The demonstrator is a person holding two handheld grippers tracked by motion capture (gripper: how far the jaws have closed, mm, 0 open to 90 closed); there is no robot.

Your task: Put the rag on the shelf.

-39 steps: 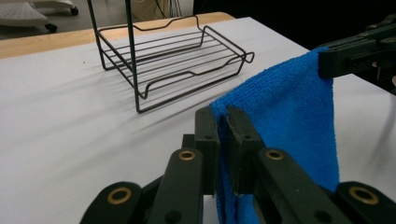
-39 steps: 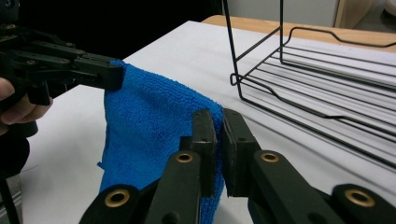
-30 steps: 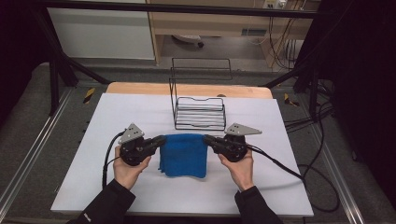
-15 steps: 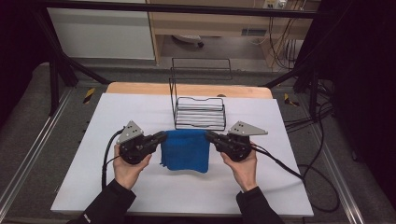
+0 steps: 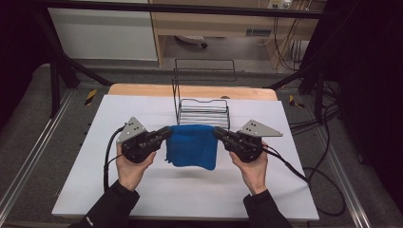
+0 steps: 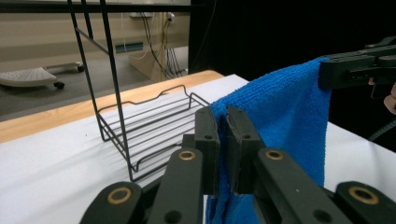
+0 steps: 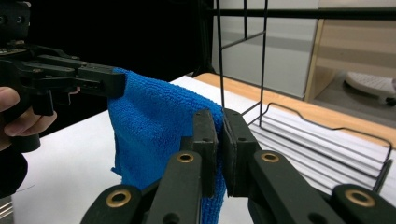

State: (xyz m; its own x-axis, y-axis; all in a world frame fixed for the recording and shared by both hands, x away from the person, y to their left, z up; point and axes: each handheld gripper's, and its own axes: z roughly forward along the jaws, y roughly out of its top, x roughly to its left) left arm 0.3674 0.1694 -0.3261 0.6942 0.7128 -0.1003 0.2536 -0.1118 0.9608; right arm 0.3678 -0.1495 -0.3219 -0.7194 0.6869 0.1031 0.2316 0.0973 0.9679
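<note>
Left tongs (image 5: pixel 167 133) and right tongs (image 5: pixel 216 132) each clamp a top corner of the blue cloth (image 5: pixel 192 146), hanging it clear of the surface (image 5: pixel 142 194), likely bound for the wire rack (image 5: pixel 203 111).

The high view looks from above the person's side, forward and down, and takes in the whole white worktop (image 5: pixel 142 190) from some distance. The left gripper view sits very near its own jaws and faces across the worktop toward the far edge. The right gripper view is equally close and faces across it from the opposite side. All three views share the blue microfibre cloth (image 5: pixel 192 146) (image 6: pixel 285 116) (image 7: pixel 154 130) and the black wire rack (image 5: pixel 203 111) (image 6: pixel 154 126) (image 7: pixel 322 140) at the far edge.
</note>
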